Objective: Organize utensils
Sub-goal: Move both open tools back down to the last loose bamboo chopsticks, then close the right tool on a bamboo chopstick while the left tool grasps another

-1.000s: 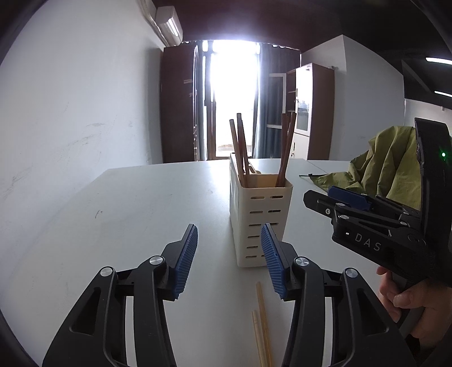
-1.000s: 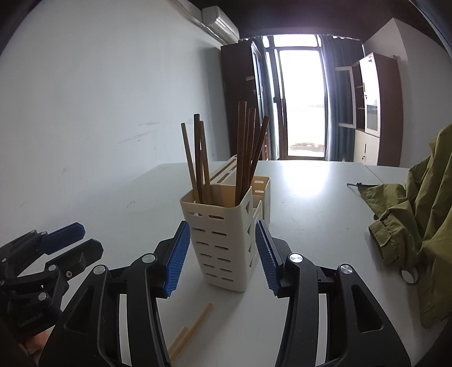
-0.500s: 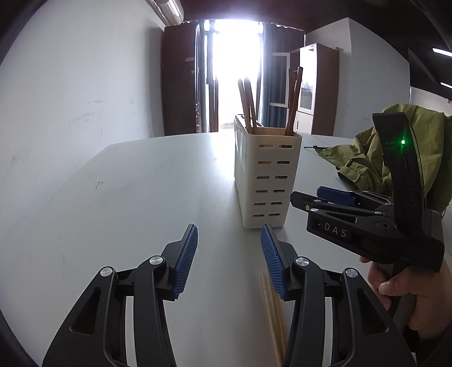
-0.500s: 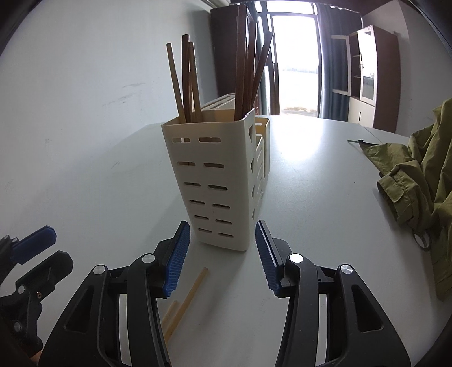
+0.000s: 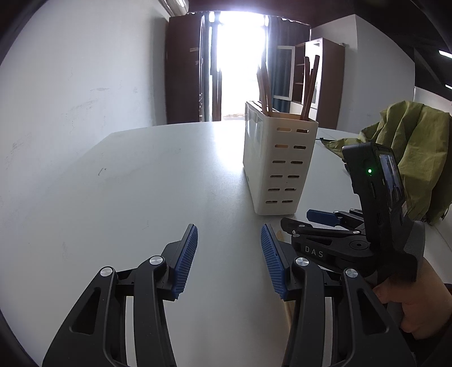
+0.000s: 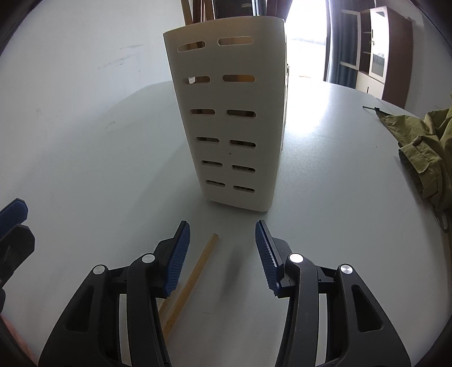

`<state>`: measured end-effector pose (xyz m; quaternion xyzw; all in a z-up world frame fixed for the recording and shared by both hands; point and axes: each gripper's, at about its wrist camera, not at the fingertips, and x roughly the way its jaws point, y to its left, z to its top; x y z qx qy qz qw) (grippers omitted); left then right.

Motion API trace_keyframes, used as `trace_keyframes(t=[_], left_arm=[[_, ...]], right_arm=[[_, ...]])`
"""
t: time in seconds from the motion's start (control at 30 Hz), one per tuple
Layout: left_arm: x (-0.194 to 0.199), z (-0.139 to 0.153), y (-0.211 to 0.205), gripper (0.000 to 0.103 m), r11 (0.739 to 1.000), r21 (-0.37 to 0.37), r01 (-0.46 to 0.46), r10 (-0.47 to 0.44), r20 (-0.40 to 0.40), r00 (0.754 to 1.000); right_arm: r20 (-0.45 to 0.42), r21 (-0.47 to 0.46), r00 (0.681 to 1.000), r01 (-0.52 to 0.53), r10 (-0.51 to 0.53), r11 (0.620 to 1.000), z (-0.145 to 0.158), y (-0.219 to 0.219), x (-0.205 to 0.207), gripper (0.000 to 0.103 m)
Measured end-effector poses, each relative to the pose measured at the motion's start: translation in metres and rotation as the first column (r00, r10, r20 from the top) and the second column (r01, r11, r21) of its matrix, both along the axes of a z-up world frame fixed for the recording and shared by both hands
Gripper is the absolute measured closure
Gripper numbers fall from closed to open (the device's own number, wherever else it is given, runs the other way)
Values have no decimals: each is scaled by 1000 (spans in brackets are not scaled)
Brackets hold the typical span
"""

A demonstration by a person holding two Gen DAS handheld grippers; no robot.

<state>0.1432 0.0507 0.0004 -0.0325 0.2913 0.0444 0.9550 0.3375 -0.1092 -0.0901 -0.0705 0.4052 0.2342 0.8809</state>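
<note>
An olive-green jacket (image 5: 412, 146) is lying crumpled at the far right of the white table (image 5: 141, 183), and a thin dark strap (image 6: 371, 108) is trailing off its edge across the tabletop. Strong daylight is pouring through a glass door (image 5: 240, 67) at the back of the room, with a dark wooden cabinet (image 5: 183, 70) standing to its left and a brown-and-white cupboard (image 5: 327, 79) to its right. An air conditioner (image 5: 173, 3) is sitting high on the scuffed white wall (image 5: 84, 84).
</note>
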Motion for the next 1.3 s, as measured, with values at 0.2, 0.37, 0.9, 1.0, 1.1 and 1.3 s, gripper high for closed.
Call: trace_keyframes(t=[0.2,0.37,0.9,1.0,1.1,1.3], left_arm=[[4,-5,8,56,1000,-13,0,0,-26,1000],[5,-7,9,56,1000,-6,0,-1,-37,999],[14,-17,3,56,1000,26,7,-5,-73,997],[17,-19,3,56,1000,28,8,-6,-82,997],[19,-22,0,56,999,34,14,-11,-90,996],[24,-34,-10,56,998,55,36,-29,-124,992]], right_arm=[[-42,-37,999,6,-8,999,-12,9,5,55],[-62,-56,998,-10,6,998,-17,15,4,57],[-83,-81,996,-32,26,996,-20,9,-3,90],[-101,-62,995,-34,28,997,-19,3,-4,94],[-115,-51,993,-31,25,998,-19,-9,0,96],[-145,-38,989,-20,14,999,-17,-23,3,96]])
